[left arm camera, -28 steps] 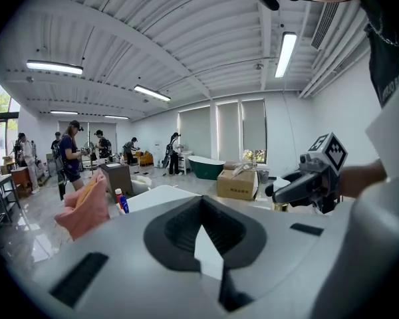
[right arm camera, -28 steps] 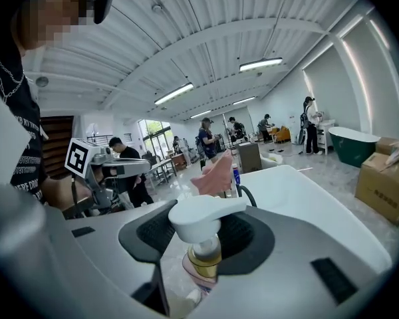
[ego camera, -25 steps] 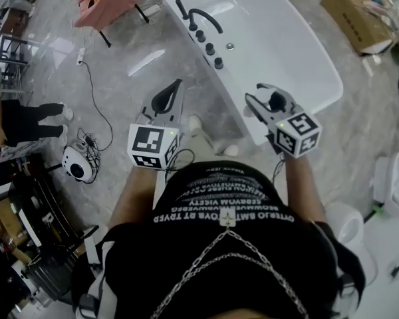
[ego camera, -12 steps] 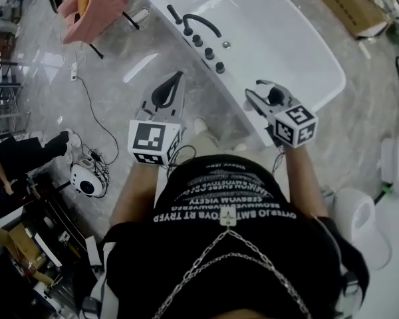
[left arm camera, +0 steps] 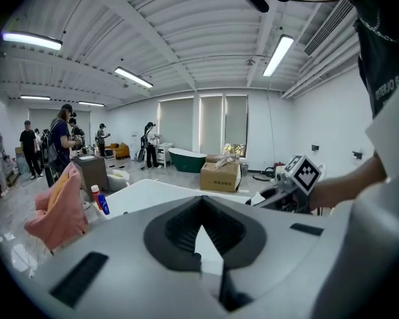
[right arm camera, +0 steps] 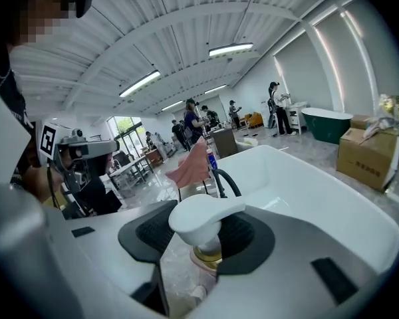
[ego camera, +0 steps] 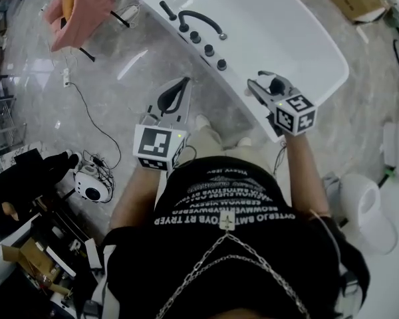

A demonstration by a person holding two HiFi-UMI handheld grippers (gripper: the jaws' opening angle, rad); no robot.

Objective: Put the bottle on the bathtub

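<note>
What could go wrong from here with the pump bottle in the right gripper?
1. The right gripper holds the pinkish pump bottle with the white head only near its neck, so the body could swing or slip free.
2. The white bathtub rim looks narrow and rounded, with black knobs on part of it; set down off-centre, the bottle might tip into the tub or onto the floor.

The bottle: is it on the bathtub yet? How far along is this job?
Done: the pump bottle is picked up, clamped between the jaws of the right gripper. In hand: that gripper holds it at the near end of the white bathtub, not yet resting on anything. Left: set it down on the tub and let go. The left gripper is shut and empty.
</note>
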